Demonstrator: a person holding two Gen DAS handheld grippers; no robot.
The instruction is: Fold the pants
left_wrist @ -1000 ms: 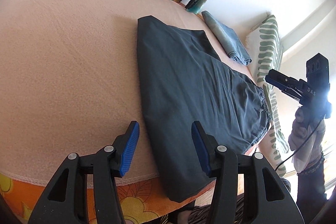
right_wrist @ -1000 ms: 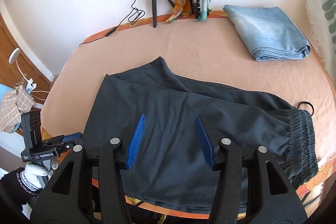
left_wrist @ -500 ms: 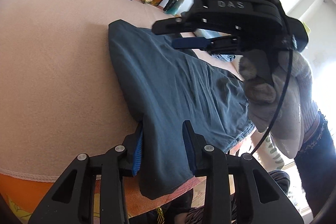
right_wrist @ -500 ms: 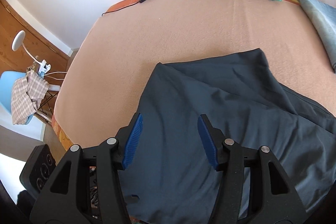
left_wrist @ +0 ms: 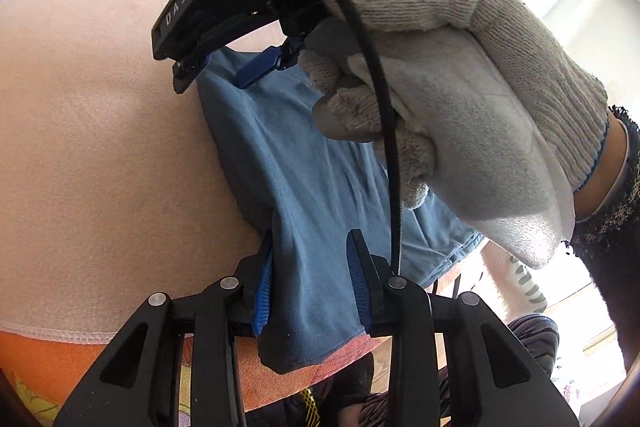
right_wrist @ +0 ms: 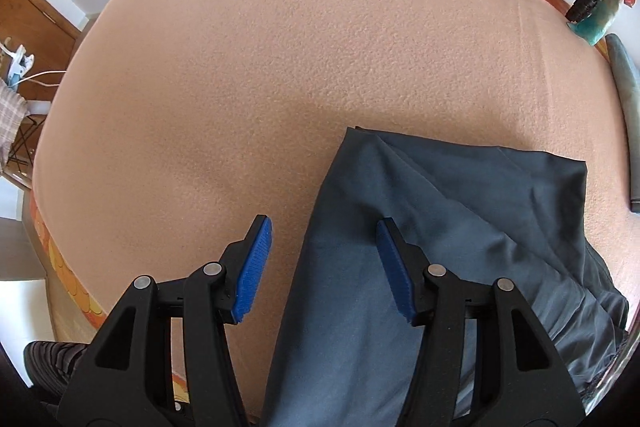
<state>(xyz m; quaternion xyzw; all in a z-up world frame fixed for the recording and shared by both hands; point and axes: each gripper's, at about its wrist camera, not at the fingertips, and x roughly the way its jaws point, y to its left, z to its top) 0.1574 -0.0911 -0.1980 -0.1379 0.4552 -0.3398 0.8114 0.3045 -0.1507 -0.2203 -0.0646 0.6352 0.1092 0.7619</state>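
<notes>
My left claw [left_wrist: 310,277] is spread around the near corner of the dark grey pants [left_wrist: 304,187] lying on the peach blanket [left_wrist: 100,147] at the bed's 5 o'clock edge, while my right claw [right_wrist: 324,267], also spread, straddles their left edge without pinching the fabric.

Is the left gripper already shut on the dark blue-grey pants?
Not yet. The left gripper is open, its blue pads straddling the dark blue-grey pants hem with gaps showing.
</notes>
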